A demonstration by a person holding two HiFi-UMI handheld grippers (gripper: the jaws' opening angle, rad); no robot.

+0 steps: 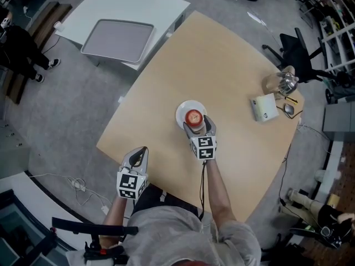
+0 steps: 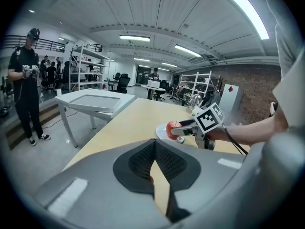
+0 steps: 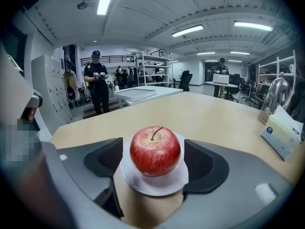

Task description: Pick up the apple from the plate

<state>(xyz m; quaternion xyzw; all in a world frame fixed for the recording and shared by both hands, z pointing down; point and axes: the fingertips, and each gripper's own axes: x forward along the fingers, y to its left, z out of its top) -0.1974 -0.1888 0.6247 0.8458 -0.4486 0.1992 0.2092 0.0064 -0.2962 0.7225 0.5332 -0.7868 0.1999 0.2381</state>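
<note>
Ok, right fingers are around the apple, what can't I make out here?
Apple underside on the plate: right gripper view, hidden by its own bulge.
Plate's near rim: head view, covered by the right gripper.
Print on the white box: blurred in right gripper view, too small in head view.

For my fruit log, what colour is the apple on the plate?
Red with pale streaks and a brown stem; the apple shows best in the right gripper view.
</note>
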